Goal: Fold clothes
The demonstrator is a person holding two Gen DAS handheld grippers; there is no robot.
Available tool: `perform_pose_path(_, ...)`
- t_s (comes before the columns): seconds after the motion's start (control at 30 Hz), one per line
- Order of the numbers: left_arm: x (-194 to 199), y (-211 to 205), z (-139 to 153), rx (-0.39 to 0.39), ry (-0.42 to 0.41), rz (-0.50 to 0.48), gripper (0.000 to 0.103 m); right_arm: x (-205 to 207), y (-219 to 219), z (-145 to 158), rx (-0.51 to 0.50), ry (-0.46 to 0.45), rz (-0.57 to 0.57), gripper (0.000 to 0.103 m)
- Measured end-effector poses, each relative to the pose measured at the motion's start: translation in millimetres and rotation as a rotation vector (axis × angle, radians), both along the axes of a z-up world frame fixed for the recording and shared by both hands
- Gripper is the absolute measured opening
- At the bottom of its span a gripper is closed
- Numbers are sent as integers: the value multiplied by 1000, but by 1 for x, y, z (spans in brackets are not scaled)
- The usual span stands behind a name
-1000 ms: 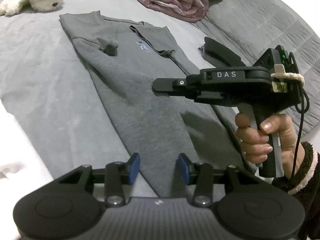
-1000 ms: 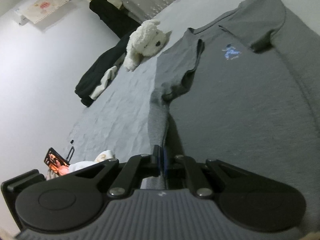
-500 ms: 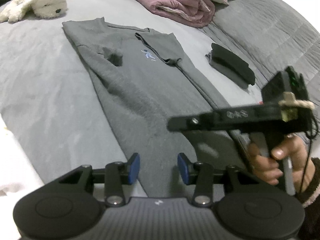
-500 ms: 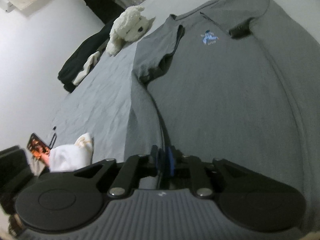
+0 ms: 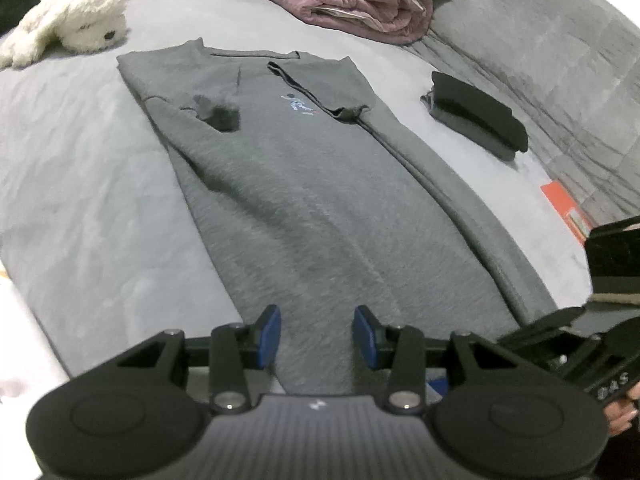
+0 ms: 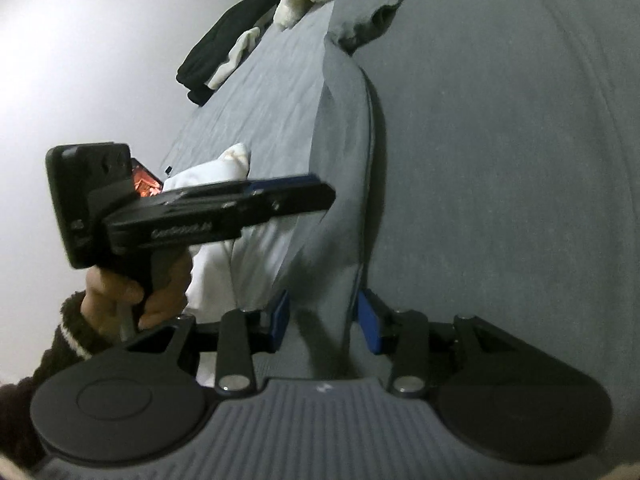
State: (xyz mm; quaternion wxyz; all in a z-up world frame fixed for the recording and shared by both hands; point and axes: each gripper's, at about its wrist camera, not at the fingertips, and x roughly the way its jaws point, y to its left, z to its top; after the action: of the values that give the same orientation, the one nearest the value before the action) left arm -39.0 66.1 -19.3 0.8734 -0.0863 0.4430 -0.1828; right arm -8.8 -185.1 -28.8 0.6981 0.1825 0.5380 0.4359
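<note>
Now the right tongs (image 6: 322, 320) are opening; a second earlier their blue pads were pinched shut on the folded side edge of the grey long-sleeved cotton shirt (image 5: 320, 208), and that fold now runs slack between the parted pads with no visible press on it, so I read it as released; the right tool has also drawn back from over the middle of the shirt to its near right corner. Judgement: the right-hand lengthwise fold is laid down; both sleeves lie tucked in over the chest, so the shirt is a long narrow strip ready for a crosswise fold from the hem.

Left tongs (image 5: 316, 336): part-way open, about as before, nothing between the pads; they hover just above the near hem, contact not visible.

Shirt lies flat along the grey-sheeted bed (image 5: 80, 184), collar at the far end near the white plush toy (image 5: 68, 24); a folded black garment (image 5: 476, 120) sits apart to its right.
</note>
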Motion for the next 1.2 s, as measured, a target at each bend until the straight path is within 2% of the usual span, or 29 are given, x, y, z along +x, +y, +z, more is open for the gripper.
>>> perform_pose_path(0.1,-1,-5,0,27,-11,1,41,-7,-3,-1,-9,15,19,28)
perform_pose_path(0.17,-1,-9,1,44,-17,2,41,-12,-3,-2,-25,18,37,12)
perform_pose_path(0.3,-4,-16,7,73,-34,6,41,-20,-11,6,7,37,26,9)
perform_pose_path(0.4,-7,-21,20,80,-113,7,41,-25,-17,15,25,6,15,9)
perform_pose_path(0.43,-5,-22,20,81,-123,4,41,-26,-15,14,-3,-8,21,9)
perform_pose_path(0.53,6,-31,10,100,-78,3,41,-24,-7,-1,-81,6,36,11)
perform_pose_path(0.6,12,-37,4,134,-58,-2,41,-19,-9,-1,-61,28,34,16)
perform_pose_path(0.7,17,-35,15,114,-78,-3,41,-9,-15,8,-49,8,3,22)
perform_pose_path(0.77,21,-28,24,87,-99,21,41,-1,-19,13,-45,-7,-32,42)
perform_pose_path(0.87,33,-12,32,54,-115,84,41,12,-18,15,-20,-7,-82,43)
perform_pose_path(1.0,50,13,32,-4,-89,181,41,32,-15,11,11,28,-160,43)
perform_pose_path(1.13,62,24,33,38,-86,221,40,60,-11,2,53,92,-259,43)
perform_pose_path(1.2,66,29,34,52,-93,223,36,77,-9,-3,73,135,-310,43)
